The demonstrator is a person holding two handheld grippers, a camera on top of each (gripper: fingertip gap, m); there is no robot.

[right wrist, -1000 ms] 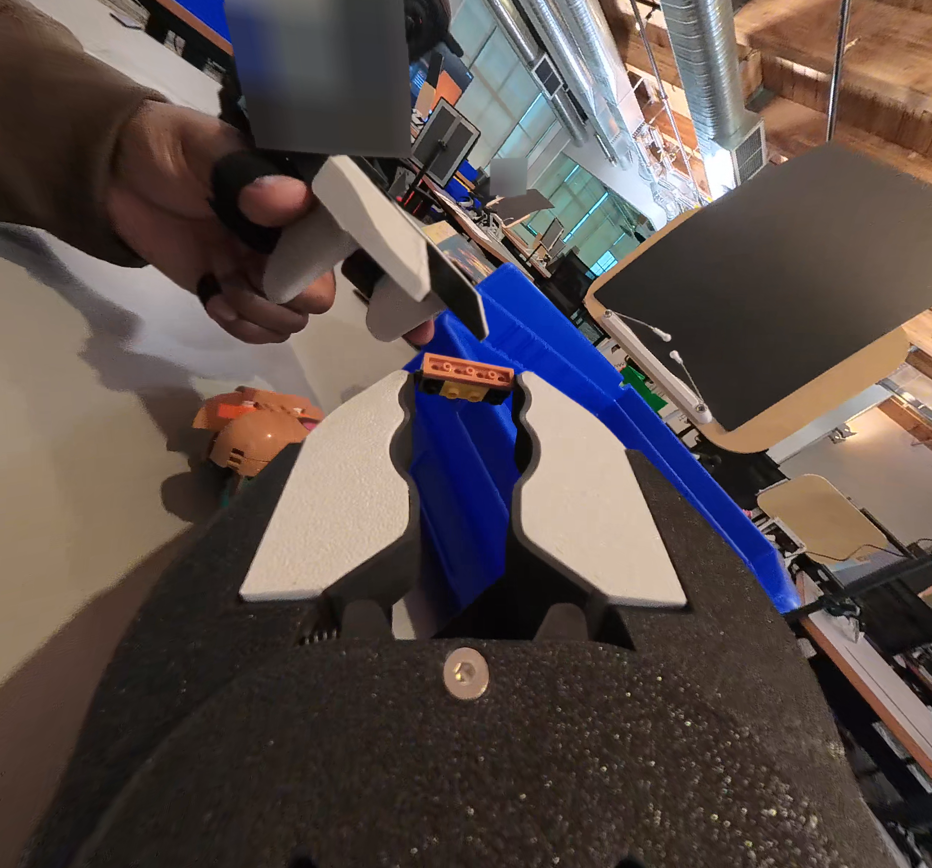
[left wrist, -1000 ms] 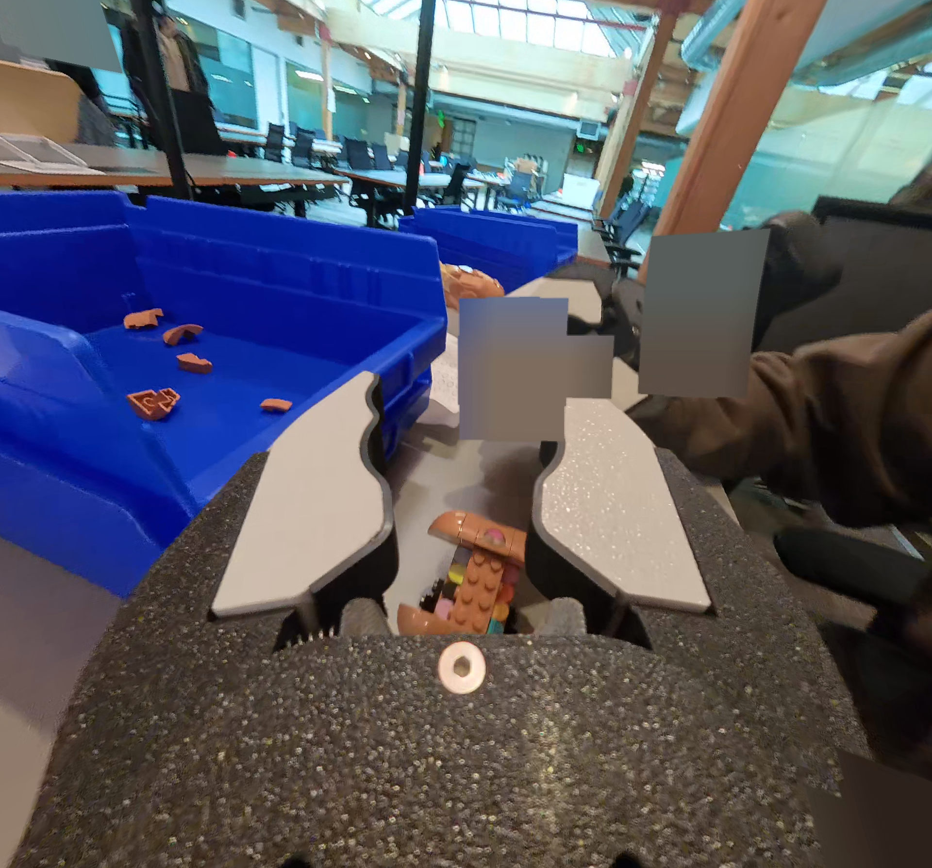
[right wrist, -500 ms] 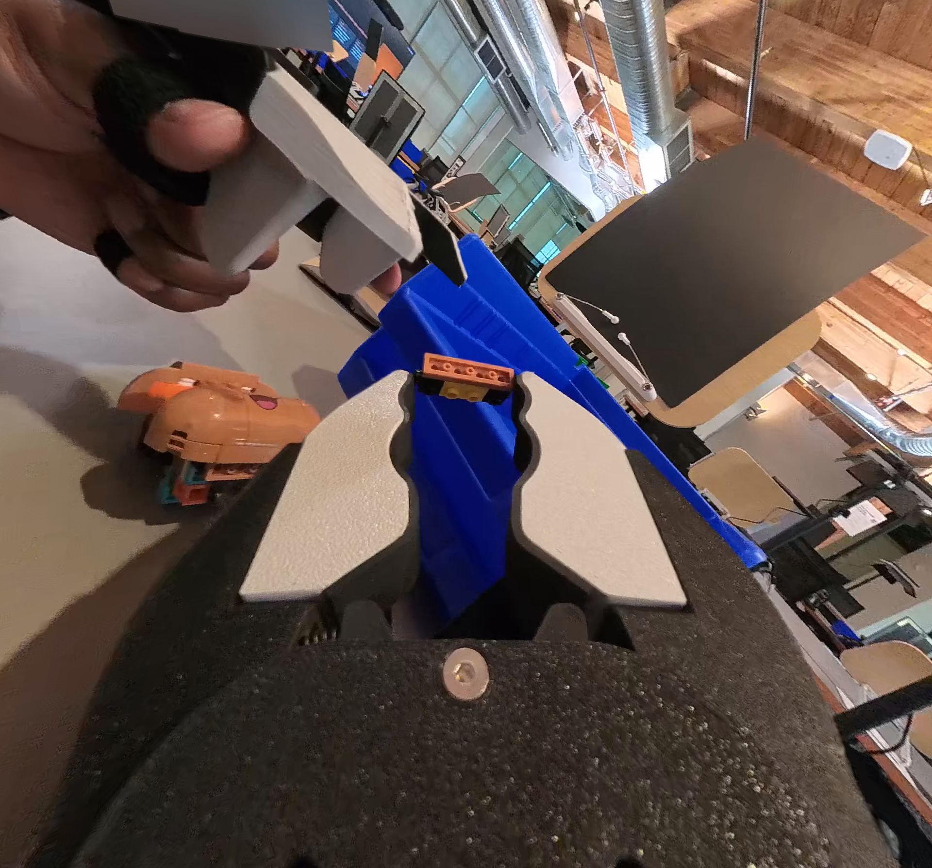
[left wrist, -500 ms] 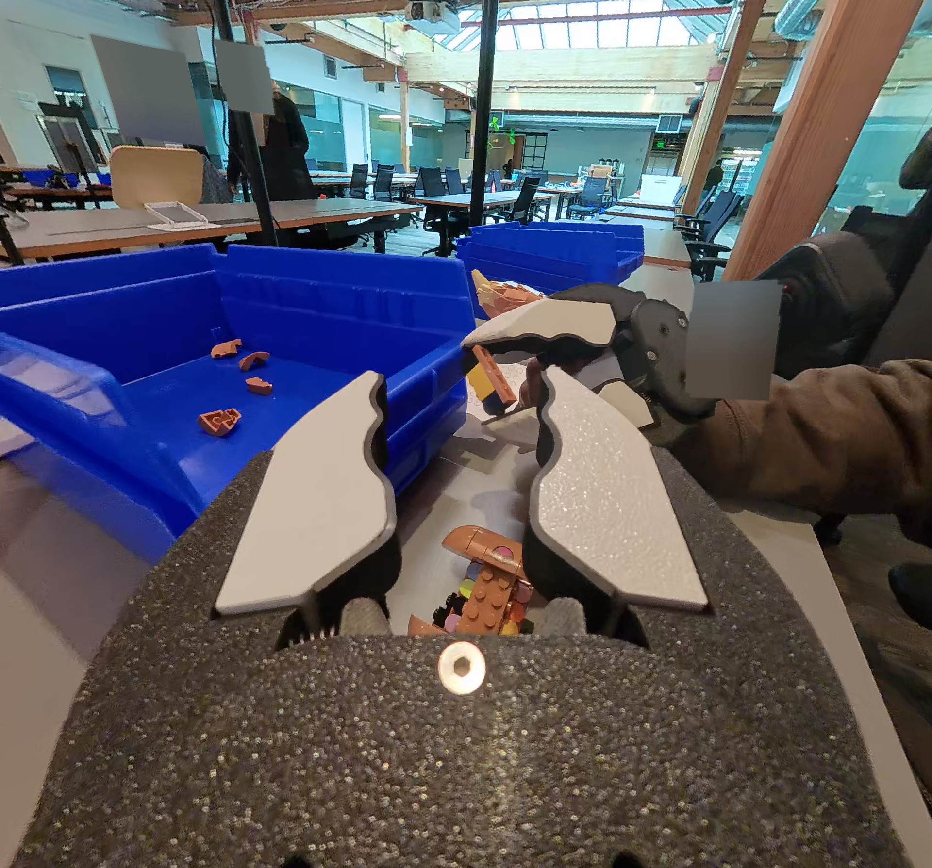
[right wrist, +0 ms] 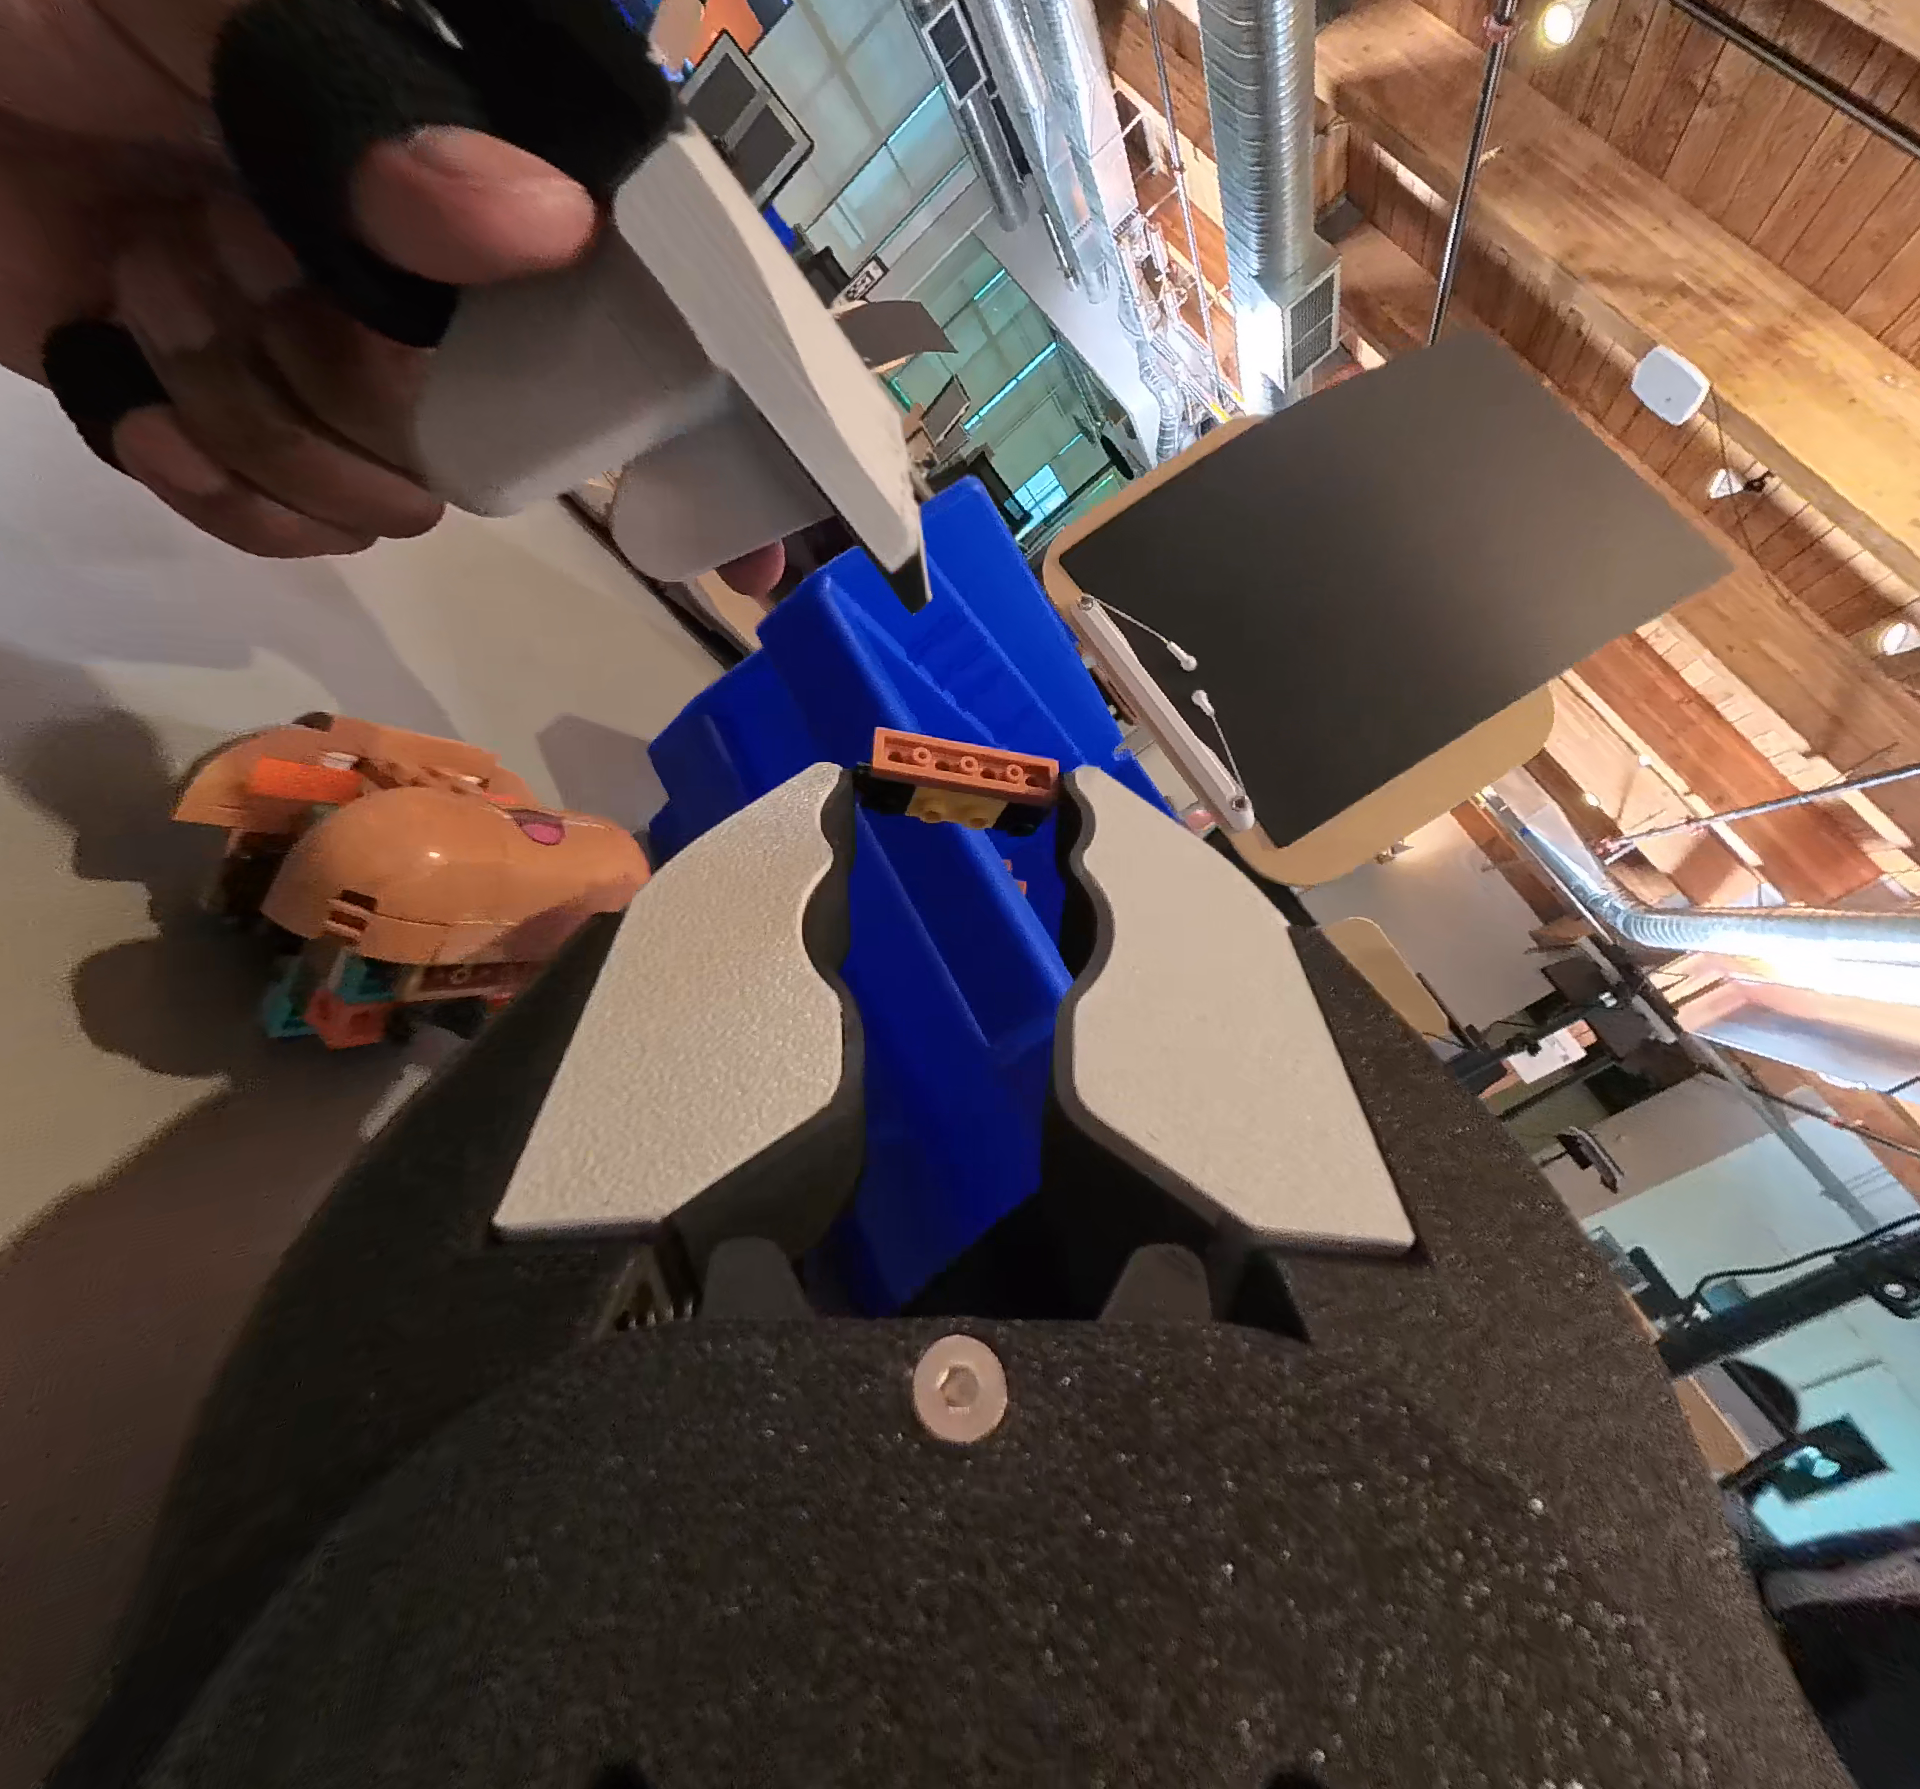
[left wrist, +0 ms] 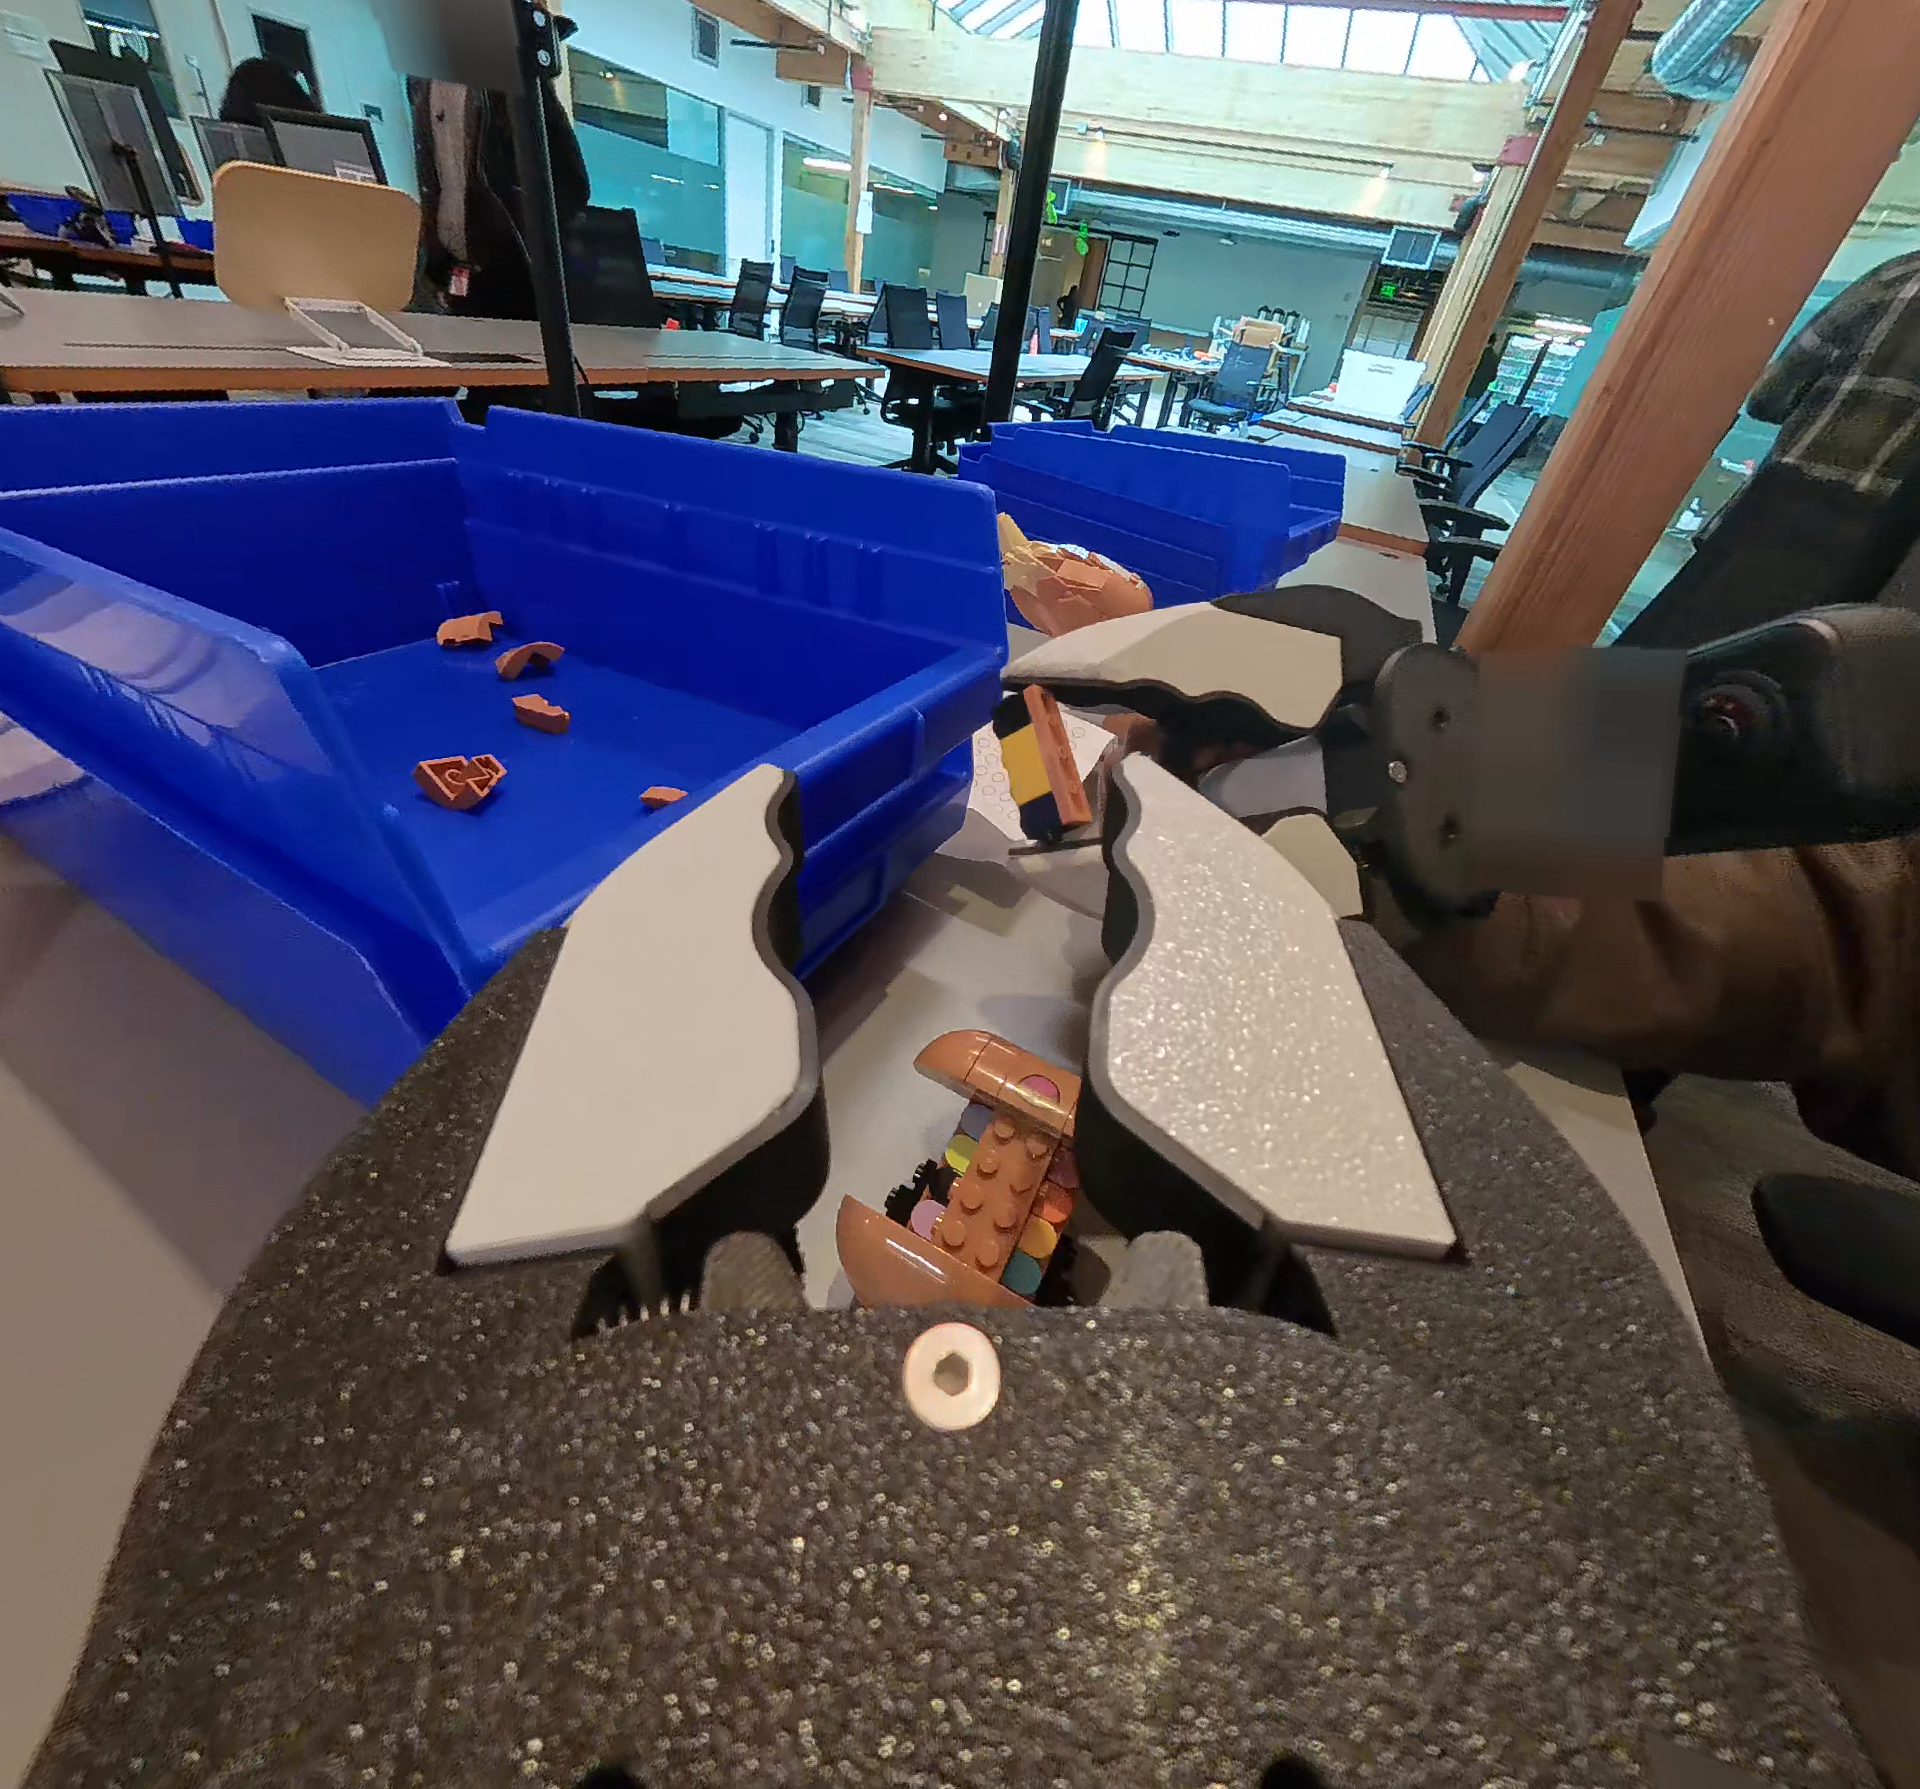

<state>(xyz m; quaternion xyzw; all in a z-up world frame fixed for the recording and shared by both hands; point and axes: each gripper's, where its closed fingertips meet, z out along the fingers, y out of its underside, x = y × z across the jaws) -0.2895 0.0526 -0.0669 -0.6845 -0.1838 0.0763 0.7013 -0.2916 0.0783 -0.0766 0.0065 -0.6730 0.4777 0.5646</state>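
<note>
my right tongs [right wrist: 958, 789] grip a small brick stack [right wrist: 966, 783], now nearer the blue bin [left wrist: 582, 700] at frame centre. my left tongs [left wrist: 951, 846] stay open and empty above the brick model [left wrist: 987, 1189] on the counter [left wrist: 935, 970].

5 loose pieces [left wrist: 457, 781] lie in the bin [left wrist: 894, 617], left of the brick model [left wrist: 987, 1189], perhaps touching the table [left wrist: 935, 970].

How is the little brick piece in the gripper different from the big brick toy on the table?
The little brick piece is a thin flat stack, orange on top with yellow and black under; the big brick toy is rounded, bulky and has many colours. The piece is held up, pinched between the right gripper fingers; the toy rests on the grey table, untouched. Both are studded building bricks, mostly orange-brown.
</note>
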